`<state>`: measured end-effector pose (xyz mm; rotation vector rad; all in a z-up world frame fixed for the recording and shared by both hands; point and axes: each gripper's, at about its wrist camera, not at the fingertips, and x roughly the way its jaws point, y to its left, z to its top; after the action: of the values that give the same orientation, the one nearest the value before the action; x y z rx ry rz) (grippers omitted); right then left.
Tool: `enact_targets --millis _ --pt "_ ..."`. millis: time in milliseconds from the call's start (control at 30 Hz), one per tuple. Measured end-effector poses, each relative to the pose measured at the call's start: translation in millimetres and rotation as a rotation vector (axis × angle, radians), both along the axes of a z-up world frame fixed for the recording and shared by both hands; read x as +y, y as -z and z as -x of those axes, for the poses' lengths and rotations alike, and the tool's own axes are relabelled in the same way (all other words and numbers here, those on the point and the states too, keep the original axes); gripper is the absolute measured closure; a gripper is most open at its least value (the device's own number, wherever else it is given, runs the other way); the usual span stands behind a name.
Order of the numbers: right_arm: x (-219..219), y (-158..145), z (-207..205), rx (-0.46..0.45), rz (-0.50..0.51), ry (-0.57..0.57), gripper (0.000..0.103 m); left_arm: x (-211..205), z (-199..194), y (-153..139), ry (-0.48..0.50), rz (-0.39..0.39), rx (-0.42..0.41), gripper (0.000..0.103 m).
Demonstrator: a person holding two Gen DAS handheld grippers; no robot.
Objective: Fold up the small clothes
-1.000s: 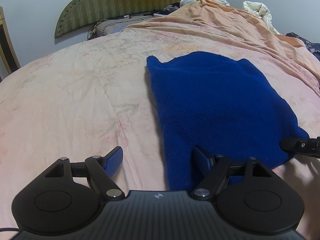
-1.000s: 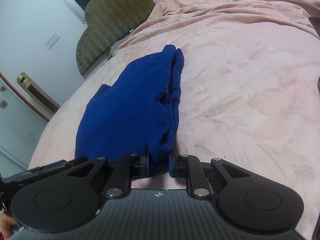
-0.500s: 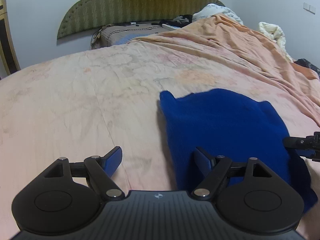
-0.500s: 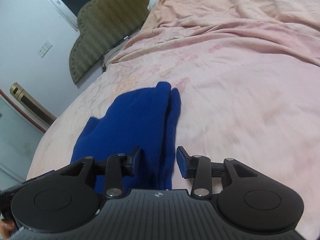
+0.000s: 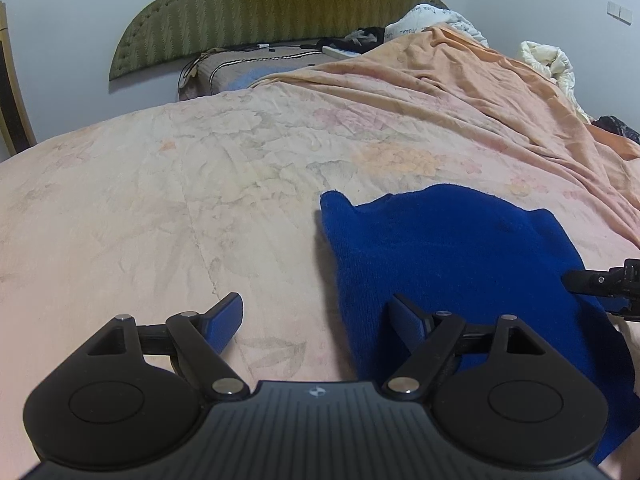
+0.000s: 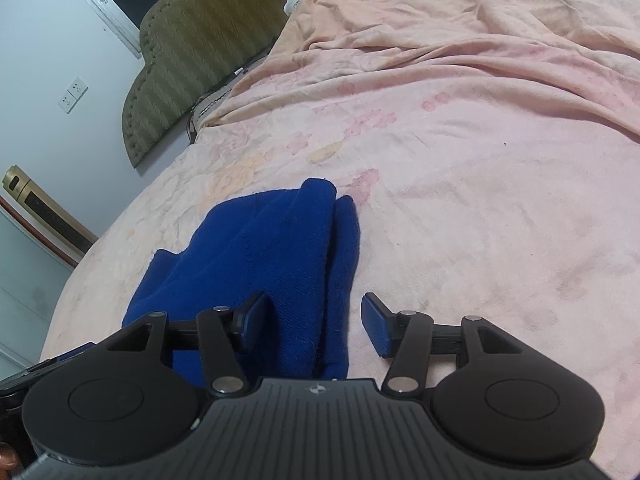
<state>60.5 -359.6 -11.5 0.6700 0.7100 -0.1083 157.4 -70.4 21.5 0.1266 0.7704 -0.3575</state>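
Observation:
A folded blue knit garment [image 5: 452, 256] lies flat on the pink floral bedspread [image 5: 200, 200]. My left gripper [image 5: 316, 320] is open and empty, just above the garment's near left edge. In the right wrist view the garment [image 6: 280, 256] lies in folded layers, and my right gripper [image 6: 314, 320] is open and empty over its near right edge. The right gripper's tip [image 5: 600, 280] shows at the right edge of the left wrist view.
A green padded headboard [image 5: 272, 12] stands against the far wall. A rumpled orange sheet [image 5: 460, 92] and white bedding [image 5: 548, 60] pile up at the far right. A brown pillow [image 5: 248, 68] lies by the headboard.
My right gripper opened and let go of the garment's edge. Both grippers pulled back and up, so the garment sits lower and nearer in both views.

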Motion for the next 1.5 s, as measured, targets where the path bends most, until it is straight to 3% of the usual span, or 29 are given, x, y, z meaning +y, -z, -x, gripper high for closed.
enact_targets --millis 200,400,467,500,533,567,600,667,767,833,933,1033,1067,1100,1133,1200,1267,1333,1400,1433,1500 --pt "-5 5 -18 -0.019 -0.072 -0.030 0.044 5 -31 7 0.014 0.109 0.066 0.019" --pt "-11 13 -53 -0.029 -0.142 -0.108 0.046 9 -86 34 0.050 0.356 0.281 0.019" --pt "-12 13 -63 -0.032 -0.150 -0.142 0.053 6 -94 37 0.056 0.405 0.273 0.020" --pt "-14 14 -68 -0.033 -0.157 -0.153 0.057 2 -97 38 0.073 0.416 0.276 0.024" --pt "-16 15 -72 -0.037 -0.174 -0.166 0.060 -2 -99 39 0.088 0.427 0.279 0.035" --pt "-18 18 -77 -0.035 -0.195 -0.174 0.068 -6 -101 40 0.112 0.434 0.288 0.067" --pt "-20 21 -80 -0.035 -0.212 -0.176 0.079 -11 -101 40 0.130 0.423 0.290 0.077" --pt "-19 22 -82 -0.043 -0.203 -0.185 0.083 -19 -94 36 0.159 0.374 0.213 0.089" --pt "-8 9 -75 -0.083 -0.097 -0.188 0.085 -25 -82 20 0.206 0.334 0.083 0.089" --pt "-5 -2 -70 -0.135 -0.047 -0.181 0.086 -32 -82 11 0.213 0.313 0.015 0.089" --pt "-6 -14 -72 -0.194 0.016 -0.143 0.086 -47 -96 10 0.207 0.260 0.004 0.089" --pt "-13 -4 -90 -0.114 0.003 -0.098 0.082 -60 -96 15 0.140 0.086 -0.027 0.086" --pt "-15 0 -94 -0.063 0.015 -0.070 0.074 -57 -90 13 0.124 0.052 -0.054 0.082" --pt "-15 2 -92 -0.034 0.036 -0.040 0.062 -51 -81 9 0.120 0.048 -0.075 0.077" --pt "-15 -2 -84 -0.038 0.058 -0.005 0.062 -42 -72 4 0.119 0.056 -0.087 0.072" --pt "-11 -16 -62 -0.042 0.134 0.051 0.061 -27 -50 -4 0.100 0.059 -0.097 0.038" --pt "1 -31 -37 -0.046 0.239 0.061 0.062 -16 -23 -9 0.079 0.050 -0.117 0.029" --pt "15 -37 -17 -0.050 0.289 -0.009 0.058 -19 -1 -4 0.109 -0.002 -0.126 0.029" --pt "29 -31 -8 -0.019 0.319 -0.090 0.047 -29 12 5 0.108 -0.104 -0.146 0.028" --pt "35 -24 -8 0.026 0.353 -0.098 0.046 -32 16 7 0.092 -0.134 -0.149 0.028" --pt "36 -19 -1 0.070 0.383 -0.033 0.040 -26 28 1 0.069 -0.117 -0.134 0.029"
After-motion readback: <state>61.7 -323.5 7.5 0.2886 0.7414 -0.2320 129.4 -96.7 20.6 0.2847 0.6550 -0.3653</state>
